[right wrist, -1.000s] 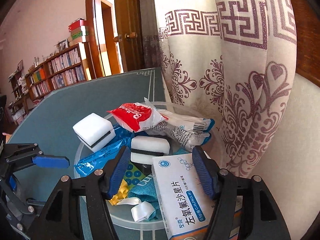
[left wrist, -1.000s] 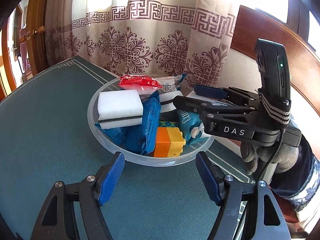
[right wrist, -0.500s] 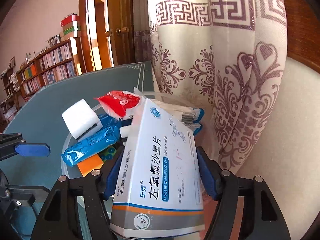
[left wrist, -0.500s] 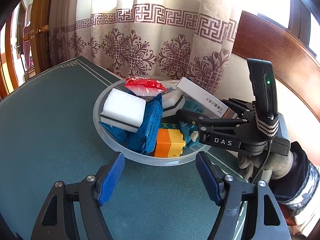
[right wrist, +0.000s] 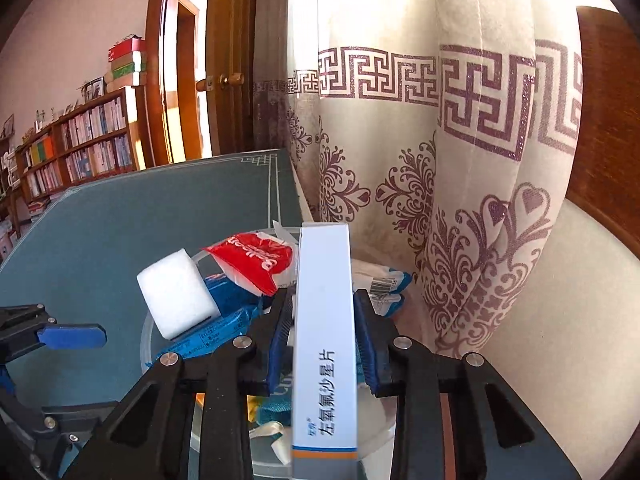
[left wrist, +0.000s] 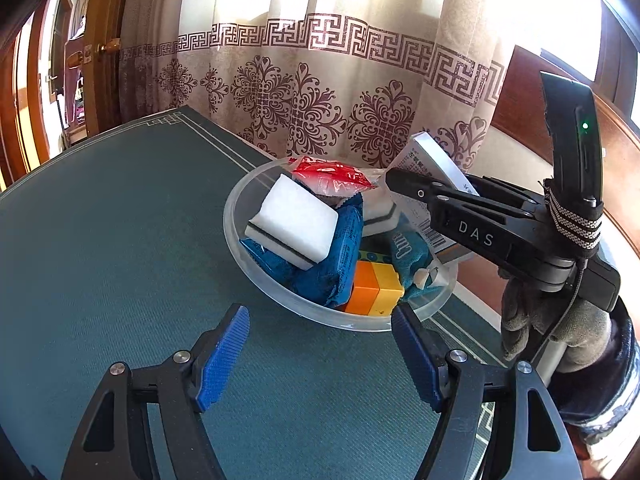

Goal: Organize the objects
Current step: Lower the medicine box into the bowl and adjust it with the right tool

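Clamping the medicine box (right wrist: 324, 320) edge-on, my right gripper (right wrist: 323, 340) has just closed; left gripper (left wrist: 320, 356) open, empty.

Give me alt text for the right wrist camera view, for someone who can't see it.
The right gripper is shut on a white medicine box, held edge-on above a clear bowl of mixed items, including a white sponge and a red packet. Behind are a patterned curtain, green table and bookshelves.

A home room is showing here: patterned curtain (right wrist: 420, 160), wooden door (right wrist: 232, 64), and bookshelves (right wrist: 76, 140) filling one wall.
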Motion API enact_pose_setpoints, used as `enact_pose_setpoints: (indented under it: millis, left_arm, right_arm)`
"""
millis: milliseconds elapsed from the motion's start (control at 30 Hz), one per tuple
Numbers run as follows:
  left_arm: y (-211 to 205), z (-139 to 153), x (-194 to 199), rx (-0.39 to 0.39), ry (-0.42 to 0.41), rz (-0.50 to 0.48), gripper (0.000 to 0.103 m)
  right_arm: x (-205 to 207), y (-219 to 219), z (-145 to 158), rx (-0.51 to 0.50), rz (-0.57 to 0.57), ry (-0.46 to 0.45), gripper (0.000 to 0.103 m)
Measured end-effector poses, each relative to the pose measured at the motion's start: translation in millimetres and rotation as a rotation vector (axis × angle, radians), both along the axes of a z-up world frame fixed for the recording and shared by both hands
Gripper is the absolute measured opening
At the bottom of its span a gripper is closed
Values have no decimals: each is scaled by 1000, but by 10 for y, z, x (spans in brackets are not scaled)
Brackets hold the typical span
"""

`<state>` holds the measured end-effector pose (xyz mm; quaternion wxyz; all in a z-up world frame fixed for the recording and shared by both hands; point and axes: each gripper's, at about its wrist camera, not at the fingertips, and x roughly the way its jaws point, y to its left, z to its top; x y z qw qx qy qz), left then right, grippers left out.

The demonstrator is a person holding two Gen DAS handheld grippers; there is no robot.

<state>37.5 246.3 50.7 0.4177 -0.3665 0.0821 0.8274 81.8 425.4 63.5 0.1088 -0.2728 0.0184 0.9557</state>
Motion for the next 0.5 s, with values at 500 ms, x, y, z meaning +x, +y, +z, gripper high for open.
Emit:
enact_pose_setpoints:
  millis: [500]
  left_arm:
    - [-139,-19,-108,10,-14,62,77]
  right_arm:
    - [-7,-154,35,-86,81,52,63]
